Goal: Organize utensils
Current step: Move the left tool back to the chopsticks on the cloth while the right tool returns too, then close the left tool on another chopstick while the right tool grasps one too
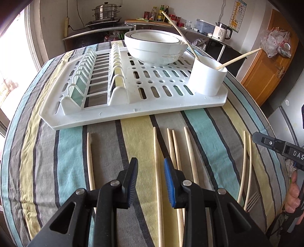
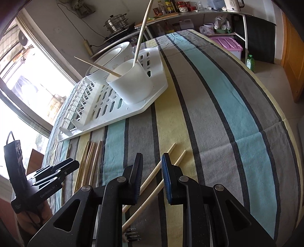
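Observation:
Several wooden chopsticks (image 1: 157, 171) lie in a row on the striped tablecloth before a white dish rack (image 1: 133, 106). A white utensil cup (image 1: 208, 76) on the rack's right corner holds two chopsticks (image 1: 179, 32). My left gripper (image 1: 150, 180) is open and empty, just above one chopstick. My right gripper (image 2: 152, 178) is open and empty above a pair of chopsticks (image 2: 167, 157). A fork (image 2: 132, 234) lies beside that pair. The cup (image 2: 133, 83) also shows in the right wrist view. The right gripper (image 1: 275, 146) also shows at the right edge of the left wrist view.
A white bowl (image 1: 155, 47) sits on the rack behind the cup. The rack's left half has plate slots (image 1: 91, 79). The table edge (image 2: 285, 117) curves off to the right. Behind stand a counter with bottles (image 1: 161, 15), a steamer pot (image 1: 106, 11) and a kettle (image 1: 221, 31).

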